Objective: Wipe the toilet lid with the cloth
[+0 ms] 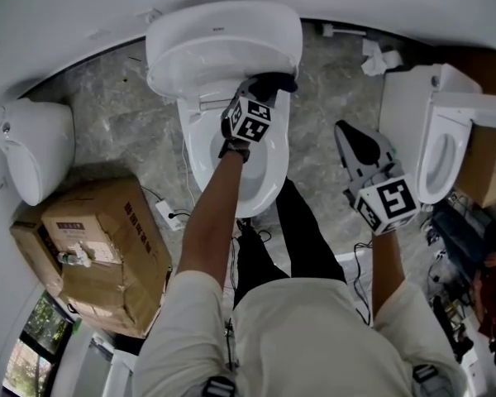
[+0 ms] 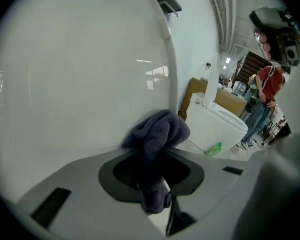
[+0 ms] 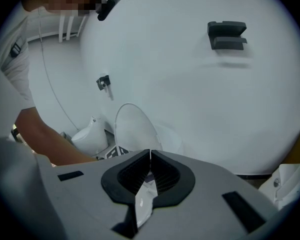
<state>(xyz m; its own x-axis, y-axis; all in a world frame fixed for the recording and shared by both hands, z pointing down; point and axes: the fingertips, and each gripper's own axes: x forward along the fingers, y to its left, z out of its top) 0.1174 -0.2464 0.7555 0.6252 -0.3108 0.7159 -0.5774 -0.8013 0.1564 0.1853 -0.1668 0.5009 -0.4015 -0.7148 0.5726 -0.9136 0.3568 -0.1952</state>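
In the head view the cube and the cloth cover the left gripper's jaws, and where cloth meets lid is hidden. The left gripper view cuts the lid off at top and left, and the cloth's lower end is lost between the jaws. The toilet at right runs off the edge. Print on the box is too small to read

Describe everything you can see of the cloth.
The cloth is dark bluish-grey, soft and fuzzy like towelling, crumpled into a bunch. The left gripper is shut on it, a tail hanging between the jaws. Its bunched end rests against the raised white toilet lid, low down near the hinge.
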